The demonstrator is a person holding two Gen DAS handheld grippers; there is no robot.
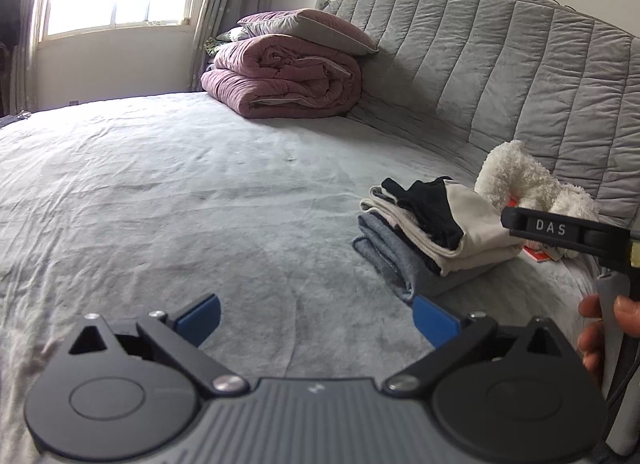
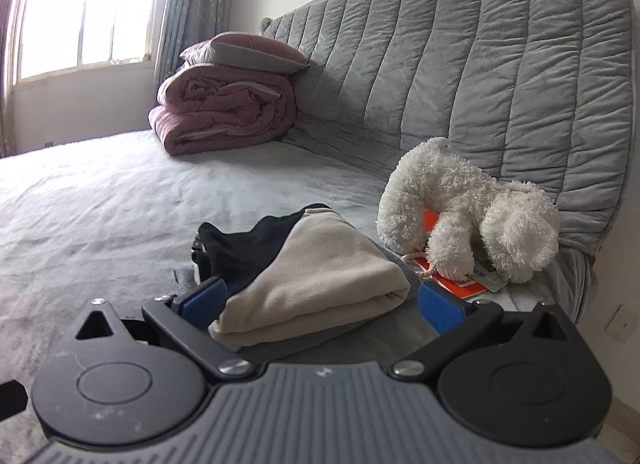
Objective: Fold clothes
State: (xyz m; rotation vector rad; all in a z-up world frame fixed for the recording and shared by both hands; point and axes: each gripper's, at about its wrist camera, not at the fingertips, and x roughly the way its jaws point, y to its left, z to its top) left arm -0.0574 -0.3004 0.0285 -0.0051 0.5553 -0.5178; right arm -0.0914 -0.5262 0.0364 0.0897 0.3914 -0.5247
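I see my left gripper [image 1: 316,320] wide open over the bare grey bed [image 1: 168,192], holding nothing, and the stack of folded clothes [image 1: 432,232] lies at about two o'clock from it. My right gripper [image 2: 320,300] is also fully open, its blue fingers [image 2: 438,306] apart on both sides of the stack, not pressing it. A white plush toy [image 2: 464,204] sits just behind, at one o'clock.

The pale grey bed sheet [image 1: 168,192] looks like soft, matt, creased cloth. The grey quilted headboard cover [image 2: 460,76] has a plush, faintly velvety nap. The white plush toy [image 2: 472,208] is shaggy. The folded beige garment [image 2: 320,276] appears smooth and matt, and the rolled pink quilt [image 1: 284,76] is crumpled, padded fabric.
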